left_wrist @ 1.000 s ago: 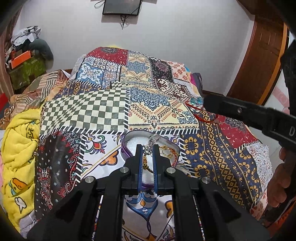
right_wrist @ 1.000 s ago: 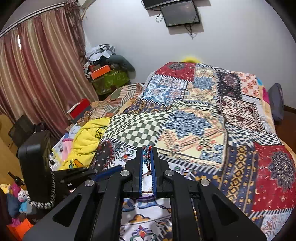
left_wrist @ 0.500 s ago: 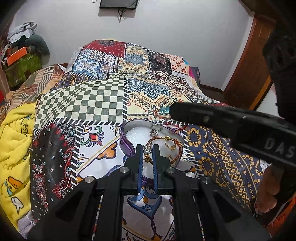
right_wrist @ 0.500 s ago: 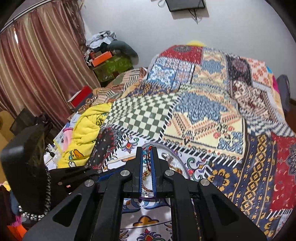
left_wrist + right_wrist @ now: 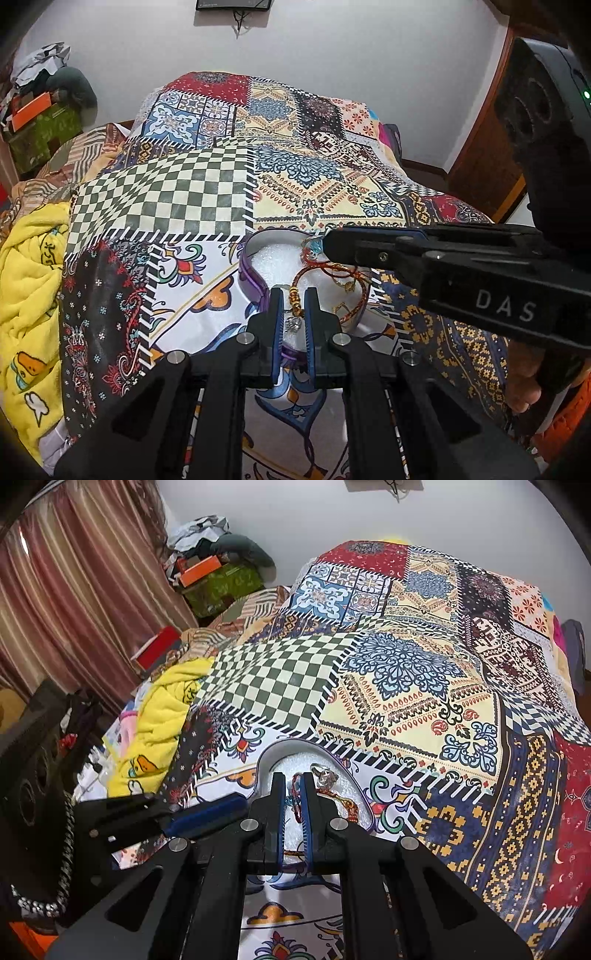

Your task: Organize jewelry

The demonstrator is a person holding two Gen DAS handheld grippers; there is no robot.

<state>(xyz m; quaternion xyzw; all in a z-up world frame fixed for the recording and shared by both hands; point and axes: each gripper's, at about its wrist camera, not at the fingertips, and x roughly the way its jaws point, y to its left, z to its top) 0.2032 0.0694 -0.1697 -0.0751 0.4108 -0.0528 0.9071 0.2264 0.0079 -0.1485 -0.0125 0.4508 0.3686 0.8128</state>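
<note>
A heart-shaped purple box [image 5: 246, 271] with white foam lining lies open on the patchwork bedspread; it also shows in the right wrist view [image 5: 266, 760]. Inside it lie a red thread bracelet [image 5: 314, 271], gold pieces and a silver ring [image 5: 324, 773]. My left gripper [image 5: 294, 295] hovers over the box's near edge, jaws narrowly apart around a small silver charm [image 5: 293, 325] on a beaded piece. My right gripper [image 5: 293, 779] is shut on a red thread bracelet [image 5: 294, 794] and holds it over the box; in the left wrist view its tip [image 5: 328, 242] is above the box's right side.
The patchwork bedspread [image 5: 207, 192] covers the bed. A yellow blanket [image 5: 26, 280] lies bunched at the left edge. Boxes and clothes [image 5: 214, 568] are piled by the striped curtain [image 5: 74, 590]. A wooden door [image 5: 487, 155] stands at the right.
My right gripper has swung in from the right with the red bracelet and now sits over the box. My left gripper has moved closer to the box.
</note>
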